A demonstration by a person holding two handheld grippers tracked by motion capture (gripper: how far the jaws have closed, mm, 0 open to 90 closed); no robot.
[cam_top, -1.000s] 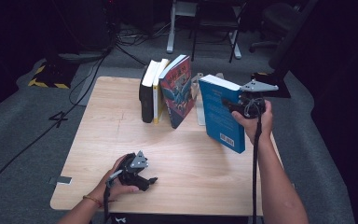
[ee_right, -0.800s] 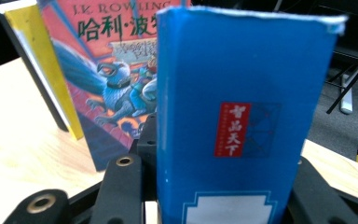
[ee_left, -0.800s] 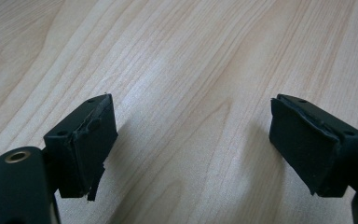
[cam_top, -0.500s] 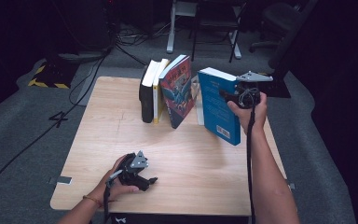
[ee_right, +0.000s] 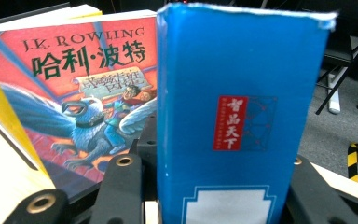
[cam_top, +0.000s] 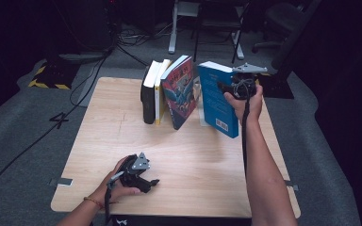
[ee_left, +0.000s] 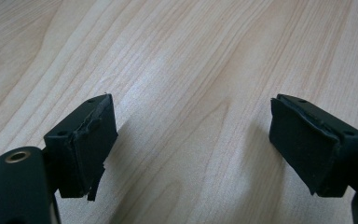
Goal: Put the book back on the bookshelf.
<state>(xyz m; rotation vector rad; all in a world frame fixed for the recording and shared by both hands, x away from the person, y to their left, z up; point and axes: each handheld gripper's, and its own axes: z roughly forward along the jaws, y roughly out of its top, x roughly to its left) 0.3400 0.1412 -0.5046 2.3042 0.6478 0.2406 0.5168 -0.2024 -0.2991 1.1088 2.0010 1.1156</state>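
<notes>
One narrow gap — blue book (cam_top: 218,101) beside red book (cam_top: 183,92) — bare table (cam_top: 202,160) nearer.

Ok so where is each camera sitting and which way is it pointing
High view: above the near edge, facing forward and down on the table; both forearms, left gripper, right gripper.
Left gripper view: down at bare wood between open jaws.
Right gripper view: along jaws clamping the blue book.
High and right views share that book and the red book.

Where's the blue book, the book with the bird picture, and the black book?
blue book (cam_top: 215,96), high view, on its cover.
book with the bird picture (ee_right: 81,109), right gripper view, on the bird.
black book (cam_top: 146,101), high view, on its spine.
</notes>
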